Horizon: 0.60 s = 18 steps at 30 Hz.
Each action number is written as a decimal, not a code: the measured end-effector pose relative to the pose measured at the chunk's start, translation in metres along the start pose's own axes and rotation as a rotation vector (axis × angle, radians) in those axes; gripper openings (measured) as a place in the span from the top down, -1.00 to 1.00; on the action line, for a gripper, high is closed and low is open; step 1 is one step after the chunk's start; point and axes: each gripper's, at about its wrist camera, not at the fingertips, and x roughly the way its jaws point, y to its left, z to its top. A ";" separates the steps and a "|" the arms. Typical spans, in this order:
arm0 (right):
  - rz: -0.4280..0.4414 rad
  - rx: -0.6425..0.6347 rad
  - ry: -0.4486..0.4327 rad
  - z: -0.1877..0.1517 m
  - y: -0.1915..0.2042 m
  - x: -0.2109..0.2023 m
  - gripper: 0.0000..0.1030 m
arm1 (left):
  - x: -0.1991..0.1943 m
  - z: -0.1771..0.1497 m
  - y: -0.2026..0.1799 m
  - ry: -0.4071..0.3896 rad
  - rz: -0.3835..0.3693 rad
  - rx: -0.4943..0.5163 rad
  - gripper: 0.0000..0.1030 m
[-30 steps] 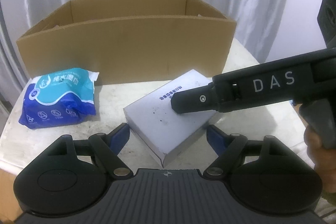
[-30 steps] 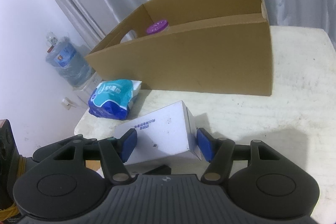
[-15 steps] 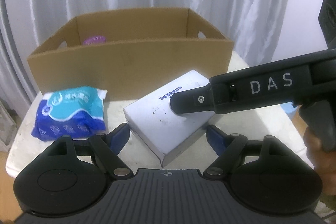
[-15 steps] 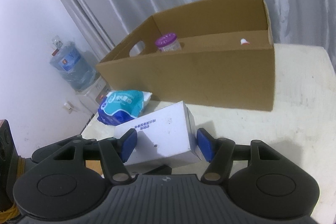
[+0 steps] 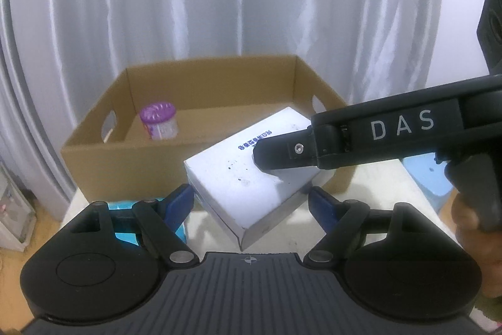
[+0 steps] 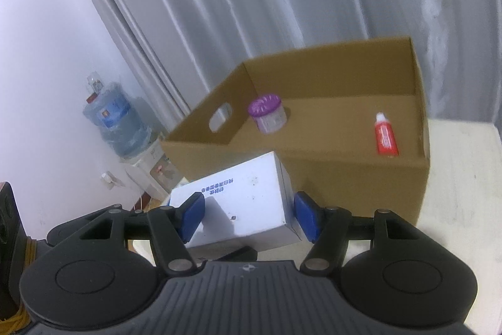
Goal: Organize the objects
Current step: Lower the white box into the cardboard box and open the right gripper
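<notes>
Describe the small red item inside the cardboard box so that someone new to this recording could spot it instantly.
Find the open cardboard box in front of the curtain. On its floor, near the right wall, stands a small red bottle with a white cap. The only other item inside, a purple-lidded jar, sits towards the left wall and is squat, not slim and red.

The white table (image 6: pixel 458 178) carries an open cardboard box (image 6: pixel 345 175), standing ahead of both grippers' fingertips. A blue wipes packet (image 5: pixel 125 233) lies on the table too, mostly hidden beneath the left gripper's left finger, nearer than the box.
</notes>
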 end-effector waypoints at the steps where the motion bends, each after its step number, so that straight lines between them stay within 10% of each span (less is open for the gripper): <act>1: 0.002 0.001 -0.003 0.004 0.000 0.000 -0.29 | 0.000 0.003 0.001 -0.004 0.002 -0.001 -0.55; 18: 0.024 -0.005 -0.018 0.074 -0.007 0.021 -0.29 | 0.029 0.062 0.019 -0.040 0.001 0.016 -0.55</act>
